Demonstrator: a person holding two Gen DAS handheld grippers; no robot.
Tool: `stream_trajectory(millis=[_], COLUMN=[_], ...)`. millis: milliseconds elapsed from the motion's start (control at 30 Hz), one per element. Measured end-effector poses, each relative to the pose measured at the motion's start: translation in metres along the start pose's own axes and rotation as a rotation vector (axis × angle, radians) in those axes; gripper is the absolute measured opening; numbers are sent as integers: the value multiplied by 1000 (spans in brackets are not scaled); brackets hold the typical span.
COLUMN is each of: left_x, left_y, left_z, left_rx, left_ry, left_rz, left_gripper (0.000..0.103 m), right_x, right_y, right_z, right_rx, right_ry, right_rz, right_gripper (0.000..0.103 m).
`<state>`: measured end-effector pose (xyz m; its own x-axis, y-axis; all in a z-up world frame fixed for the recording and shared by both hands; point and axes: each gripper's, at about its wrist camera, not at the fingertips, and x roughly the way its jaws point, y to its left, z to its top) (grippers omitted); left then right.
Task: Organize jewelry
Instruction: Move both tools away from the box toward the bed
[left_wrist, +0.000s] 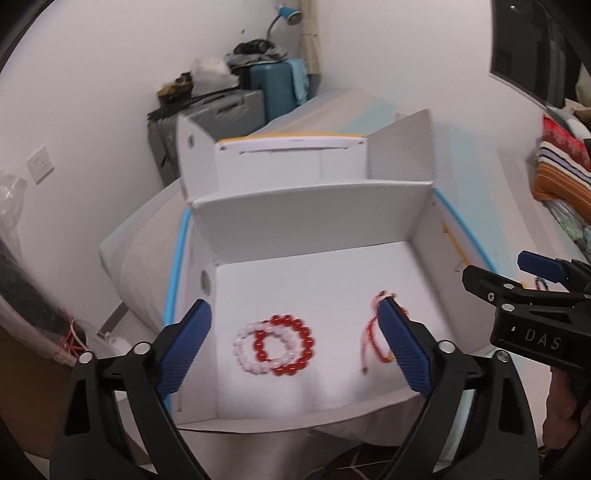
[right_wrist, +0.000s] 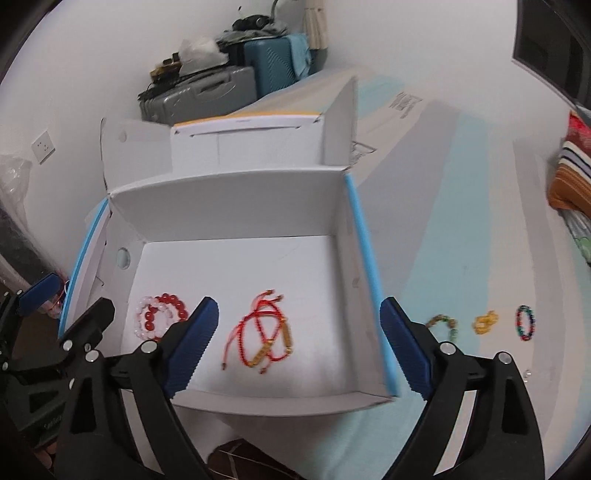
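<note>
With both sets of ribbed blue fingers (left_wrist: 402, 350) (right_wrist: 192, 343) spread empty, we see glossy red and pink bead bracelets (left_wrist: 273, 345) and braided red cord bracelets (right_wrist: 264, 336) inside the white cardboard box (right_wrist: 229, 206), while only our right view shows three more beaded bracelets (right_wrist: 484, 323) right of it.

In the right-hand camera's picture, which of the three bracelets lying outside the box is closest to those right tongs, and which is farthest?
Ranked from the right tongs:
1. Green-and-brown bead bracelet, just past the right tong's tip, beside the white box.
2. Yellow bracelet, farther right on the cloth.
3. Multicolored bead bracelet, farthest right.
</note>
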<state>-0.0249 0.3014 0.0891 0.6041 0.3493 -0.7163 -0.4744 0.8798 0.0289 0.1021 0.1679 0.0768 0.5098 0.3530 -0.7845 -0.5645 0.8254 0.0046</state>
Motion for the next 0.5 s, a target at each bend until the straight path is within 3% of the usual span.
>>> stream_trajectory(millis=[267,500], left_x=[-11,-13], left_y=[-55,-116], left_z=[4,10], left_rx=[65,125], left_ry=[-16,-22], left_rz=[-70,-134], left_gripper=[97,97], right_x=[-27,-48], right_y=[-58,-130], right_z=[-11,-26], right_rx=[77,164], right_ry=[-37,-57], right_rz=[-34,-83], right_gripper=[95,95])
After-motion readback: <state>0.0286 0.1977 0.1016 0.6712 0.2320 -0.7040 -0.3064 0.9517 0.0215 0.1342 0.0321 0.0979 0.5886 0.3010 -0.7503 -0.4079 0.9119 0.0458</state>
